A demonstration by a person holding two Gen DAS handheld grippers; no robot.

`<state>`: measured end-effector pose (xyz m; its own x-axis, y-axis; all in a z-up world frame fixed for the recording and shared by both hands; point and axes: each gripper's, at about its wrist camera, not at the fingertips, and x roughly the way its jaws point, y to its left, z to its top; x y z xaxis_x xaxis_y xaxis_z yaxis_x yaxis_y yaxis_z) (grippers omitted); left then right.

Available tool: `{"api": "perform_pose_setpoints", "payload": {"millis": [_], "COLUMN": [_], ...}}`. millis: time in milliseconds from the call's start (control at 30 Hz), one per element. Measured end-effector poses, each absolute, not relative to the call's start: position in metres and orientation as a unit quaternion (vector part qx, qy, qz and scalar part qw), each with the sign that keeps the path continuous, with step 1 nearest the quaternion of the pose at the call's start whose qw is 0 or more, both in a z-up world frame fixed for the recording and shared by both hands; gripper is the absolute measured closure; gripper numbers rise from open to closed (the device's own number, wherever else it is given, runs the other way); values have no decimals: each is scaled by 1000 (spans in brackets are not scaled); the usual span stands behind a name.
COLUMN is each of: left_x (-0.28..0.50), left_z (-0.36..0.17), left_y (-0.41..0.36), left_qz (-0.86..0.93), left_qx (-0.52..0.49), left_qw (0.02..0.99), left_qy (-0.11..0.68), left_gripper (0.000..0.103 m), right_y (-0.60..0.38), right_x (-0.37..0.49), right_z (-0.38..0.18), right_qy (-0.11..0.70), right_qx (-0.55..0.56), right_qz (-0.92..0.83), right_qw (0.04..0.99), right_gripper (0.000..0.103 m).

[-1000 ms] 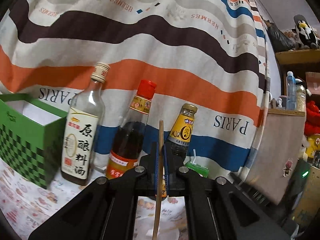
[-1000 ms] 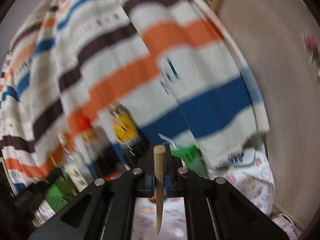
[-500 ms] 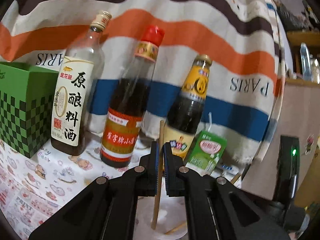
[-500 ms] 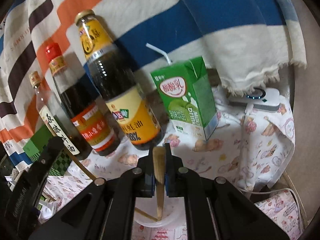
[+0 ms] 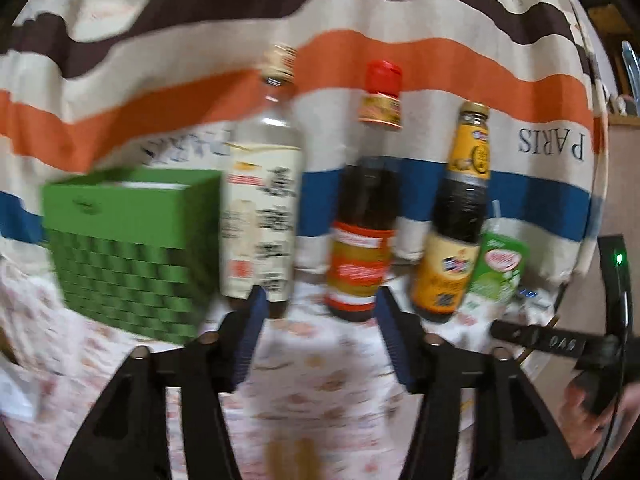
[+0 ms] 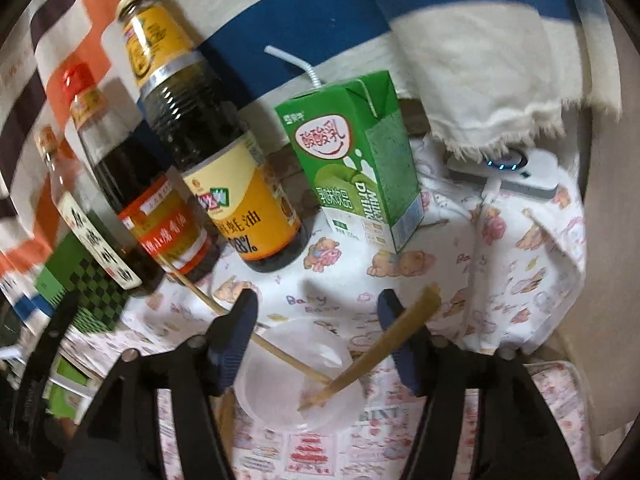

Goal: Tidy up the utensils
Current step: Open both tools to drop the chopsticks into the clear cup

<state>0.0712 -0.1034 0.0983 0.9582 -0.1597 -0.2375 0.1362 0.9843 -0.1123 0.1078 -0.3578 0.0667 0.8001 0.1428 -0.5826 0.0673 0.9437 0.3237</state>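
My right gripper (image 6: 318,320) hangs over a clear plastic cup (image 6: 276,396), jaws opening, pads pressing on nothing. Two wooden chopsticks stand in the cup. A thick chopstick (image 6: 380,348) leans right, its top beside the right finger. A thin chopstick (image 6: 240,320) leans left towards the bottles. My left gripper (image 5: 320,332) is blurred, its jaws opening with nothing between the pads. It faces the bottles, and a brown blur (image 5: 292,456) shows below it. The right gripper (image 5: 560,344), held by a hand (image 5: 592,420), shows at the right edge of the left wrist view.
Three sauce bottles (image 6: 224,184) stand in a row before a striped cloth (image 5: 400,60). A green drink carton (image 6: 360,160) with a straw is to their right, a green checked box (image 5: 128,248) to their left. A white device (image 6: 516,168) lies at the back right.
Both grippers have gone from shut on a chopstick to open. The released chopsticks now lean in the cup. The left wrist view has swung and is blurred.
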Motion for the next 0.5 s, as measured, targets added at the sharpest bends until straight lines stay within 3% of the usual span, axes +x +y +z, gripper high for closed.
{"api": "perform_pose_setpoints", "payload": {"millis": [300, 500], "left_x": [17, -12], "left_z": [91, 66], "left_y": [-44, -33], "left_qz": [-5, -10], "left_qx": [15, 23], "left_qw": [993, 992], "left_qy": [115, 125], "left_gripper": [4, 1], "right_y": [-338, -316], "right_x": [80, 50], "right_z": [47, 35], "right_qy": [358, 371], "right_qx": [141, 157], "right_qz": [21, 54], "right_qw": [923, 914], "right_gripper": [37, 37]}}
